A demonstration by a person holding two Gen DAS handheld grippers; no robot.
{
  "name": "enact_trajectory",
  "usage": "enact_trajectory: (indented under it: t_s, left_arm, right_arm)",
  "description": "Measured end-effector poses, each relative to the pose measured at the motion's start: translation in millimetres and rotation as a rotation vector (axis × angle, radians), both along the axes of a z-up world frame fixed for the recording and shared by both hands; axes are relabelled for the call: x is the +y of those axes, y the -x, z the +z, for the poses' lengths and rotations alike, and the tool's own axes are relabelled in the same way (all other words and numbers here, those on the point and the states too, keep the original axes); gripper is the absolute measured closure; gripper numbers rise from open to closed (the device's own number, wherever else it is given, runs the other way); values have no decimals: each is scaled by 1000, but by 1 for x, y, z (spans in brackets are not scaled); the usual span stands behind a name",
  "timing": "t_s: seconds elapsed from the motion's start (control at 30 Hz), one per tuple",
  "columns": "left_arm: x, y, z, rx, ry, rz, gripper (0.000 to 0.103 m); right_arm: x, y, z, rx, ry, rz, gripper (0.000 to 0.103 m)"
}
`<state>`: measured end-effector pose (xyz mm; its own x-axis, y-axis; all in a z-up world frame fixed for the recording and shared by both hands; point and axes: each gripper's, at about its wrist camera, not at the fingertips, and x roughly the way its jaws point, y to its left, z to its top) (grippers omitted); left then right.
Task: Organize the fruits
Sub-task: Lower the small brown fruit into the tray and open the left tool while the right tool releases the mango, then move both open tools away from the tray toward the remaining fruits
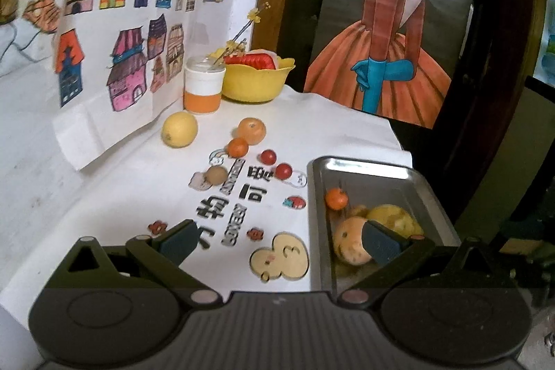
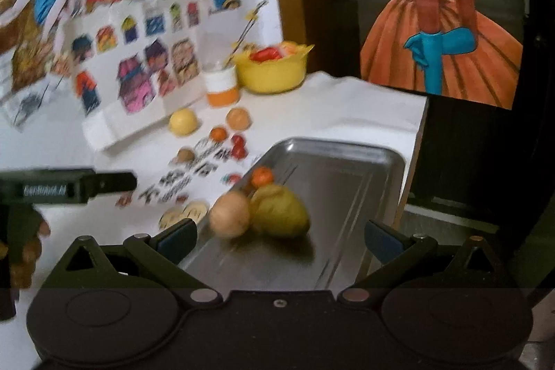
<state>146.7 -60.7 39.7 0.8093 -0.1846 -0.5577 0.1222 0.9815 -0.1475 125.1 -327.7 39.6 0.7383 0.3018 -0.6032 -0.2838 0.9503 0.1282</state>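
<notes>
Three fruits already lay in the metal tray (image 2: 347,162), while the loose ones, the lemon (image 1: 179,134) among them, sat on the tabletop (image 1: 329,123) to the tray's left, ahead of and a little left of the left gripper (image 1: 277,240). That gripper looked the nearer; its fingers were spread wide and held nothing. The right gripper (image 2: 281,240), hovering over the tray, was likewise released and empty.

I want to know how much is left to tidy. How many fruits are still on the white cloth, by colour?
Yellow: 1, the round yellow lemon.
Orange: 2, the big orange mandarin and the small orange mandarin.
Red: 2, two small red round fruits.
Brown: 1, the small brown round fruit.
Total: 6.
</notes>
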Motion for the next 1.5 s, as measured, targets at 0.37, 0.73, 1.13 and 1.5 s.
enact_trajectory:
  t_s: [0.37, 0.73, 1.13, 1.5]
  left_arm:
    - [19, 36, -21, 67, -84, -38, 1]
    - [61, 52, -35, 121, -123, 8, 1]
    - [117, 53, -37, 136, -109, 107, 1]
    - [143, 26, -31, 127, -101, 183, 1]
  right_arm:
    - [53, 38, -21, 98, 162, 132, 1]
    - [104, 53, -30, 151, 192, 257, 1]
    - [169, 41, -28, 143, 131, 361, 1]
    - [191, -5, -12, 91, 110, 391, 1]
